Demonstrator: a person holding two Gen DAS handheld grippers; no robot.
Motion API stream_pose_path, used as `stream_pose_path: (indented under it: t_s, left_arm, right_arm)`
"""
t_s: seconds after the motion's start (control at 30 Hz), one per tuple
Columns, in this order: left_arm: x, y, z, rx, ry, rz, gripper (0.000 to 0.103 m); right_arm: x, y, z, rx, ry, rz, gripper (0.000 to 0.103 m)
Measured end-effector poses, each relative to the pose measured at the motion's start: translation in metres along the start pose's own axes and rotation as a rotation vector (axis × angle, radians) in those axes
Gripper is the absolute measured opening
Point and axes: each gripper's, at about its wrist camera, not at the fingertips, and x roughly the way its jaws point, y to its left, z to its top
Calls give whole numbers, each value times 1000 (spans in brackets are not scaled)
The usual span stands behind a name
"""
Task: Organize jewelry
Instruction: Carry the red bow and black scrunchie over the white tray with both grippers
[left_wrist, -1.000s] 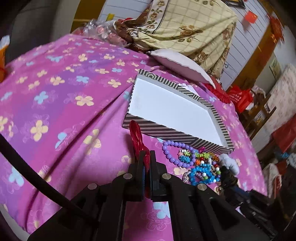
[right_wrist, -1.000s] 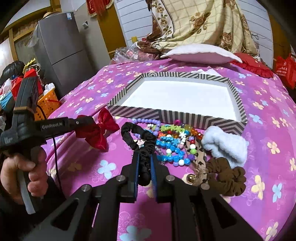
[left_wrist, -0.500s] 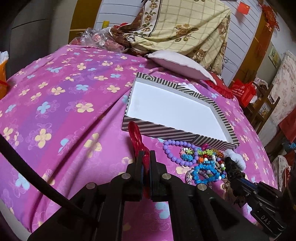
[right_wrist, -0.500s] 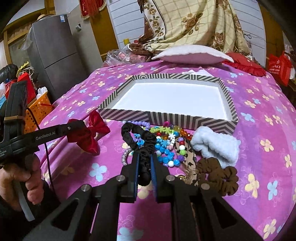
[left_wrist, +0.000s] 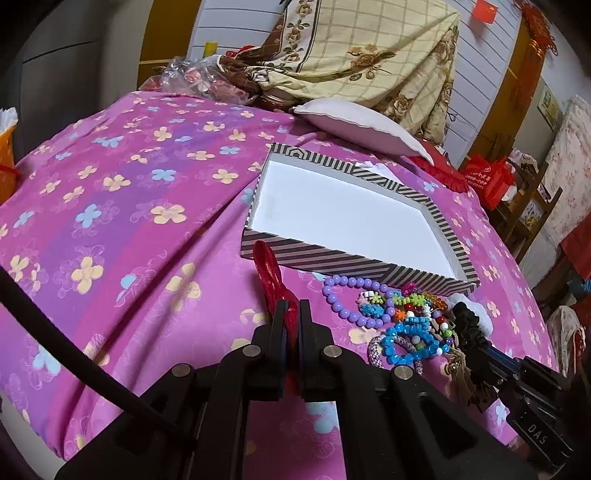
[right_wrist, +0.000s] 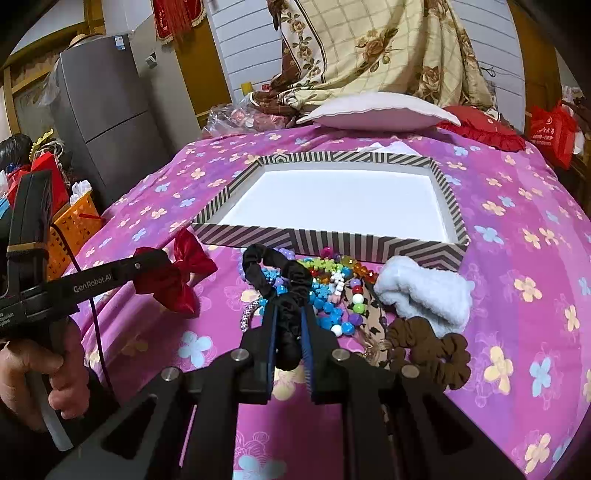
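Note:
My left gripper is shut on a red bow and holds it above the bedspread, just in front of the striped box, whose white inside is empty. The bow also shows in the right wrist view, at the left gripper's tip. My right gripper is shut on a black scrunchie and holds it over the pile of bead bracelets. The pile lies in front of the box. A white fluffy scrunchie and a brown scrunchie lie at its right.
All lies on a bed with a pink flowered cover. A pale pillow and a patterned blanket lie behind the box. An orange basket and a grey fridge stand at the left of the bed.
Both grippers have lifted and moved a little toward the box, each with its item still held. The black scrunchie hangs higher over the beads.

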Motion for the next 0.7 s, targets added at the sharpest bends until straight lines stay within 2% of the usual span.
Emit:
stream_pose_path:
  t_s: [0.5,0.6,0.7]
  left_arm:
    - [-3,-5,-7,8,-2,22,0]
    - [-9,-4,-6,3,-18,-1,0]
    - [-24,-1,-3,0,-68,-80,0]
  right_arm:
    - [-4,-1,0,1,-9,-14,12]
    - [-4,-8,3,24,-13,-22,12]
    - [-10,-17,9,51,-43,-33,12]
